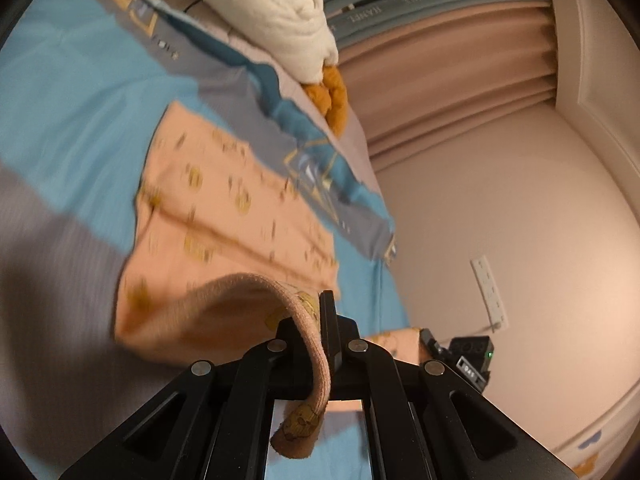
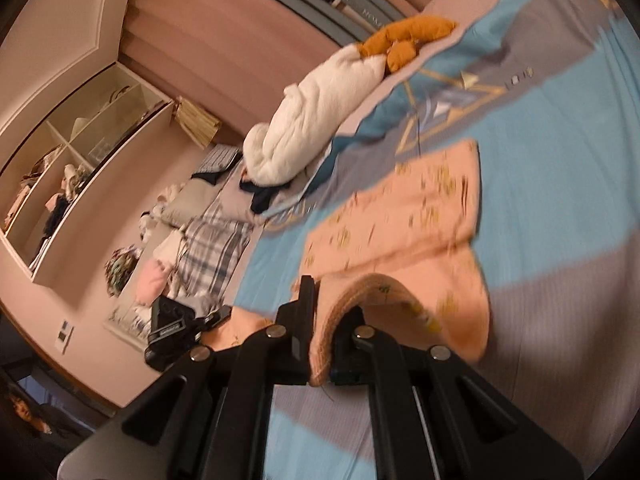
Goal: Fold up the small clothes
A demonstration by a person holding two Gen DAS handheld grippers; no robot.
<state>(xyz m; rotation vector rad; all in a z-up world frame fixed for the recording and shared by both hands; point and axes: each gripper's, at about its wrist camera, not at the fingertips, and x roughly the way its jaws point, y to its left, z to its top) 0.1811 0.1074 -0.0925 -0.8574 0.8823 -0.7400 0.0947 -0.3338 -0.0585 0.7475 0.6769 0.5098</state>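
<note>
A small peach garment (image 1: 224, 216) with yellow prints lies on the blue and grey bedspread (image 1: 80, 92), its near end lifted off the bed. My left gripper (image 1: 316, 340) is shut on its ribbed hem, which hangs down between the fingers. In the right wrist view the same peach garment (image 2: 404, 208) stretches ahead, and my right gripper (image 2: 320, 332) is shut on another part of that ribbed hem. The other gripper (image 2: 172, 328) shows at the left of the right wrist view, with peach cloth beside it. Both views are blurred.
A white rolled blanket (image 1: 276, 16) and an orange plush toy (image 1: 332, 96) lie at the bed's far end. Pink curtains (image 1: 460, 80) and a wall (image 1: 520, 240) stand beyond the bed. Plaid pillows (image 2: 212, 248) and open shelves (image 2: 72, 156) are at the left of the right wrist view.
</note>
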